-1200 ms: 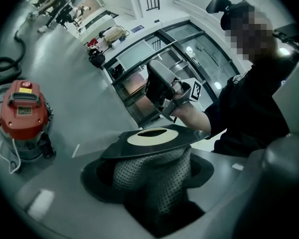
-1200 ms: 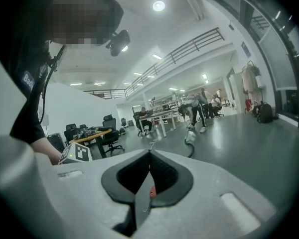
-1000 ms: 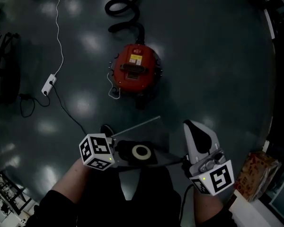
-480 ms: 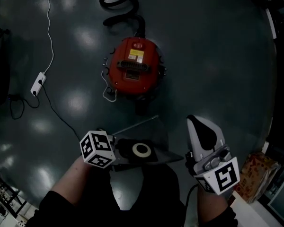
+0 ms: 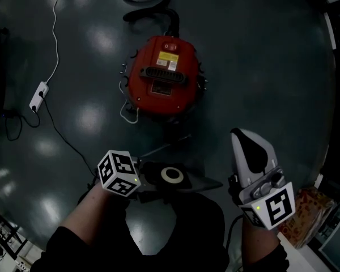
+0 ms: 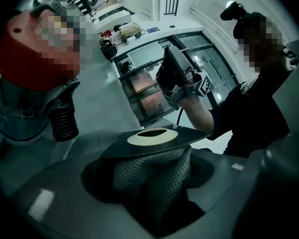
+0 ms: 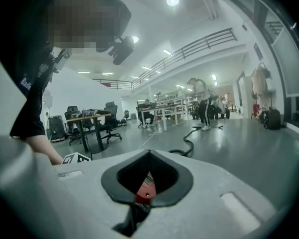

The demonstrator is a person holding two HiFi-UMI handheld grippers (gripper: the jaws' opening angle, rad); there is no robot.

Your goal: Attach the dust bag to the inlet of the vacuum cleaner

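My left gripper (image 5: pixel 140 181) pinches the dust bag (image 5: pixel 158 180) by its mesh, near the red vacuum cleaner (image 5: pixel 164 75); my right gripper (image 5: pixel 243 141) is pressed together, empty

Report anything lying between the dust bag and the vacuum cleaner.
Nothing visible: only bare floor between the dust bag and the vacuum cleaner. A white cable loops beside the cleaner, off that line. Its red top is on; no inlet shows.

Grey mesh dust bag (image 6: pixel 154 172) near red vacuum cleaner (image 5: pixel 163 75)
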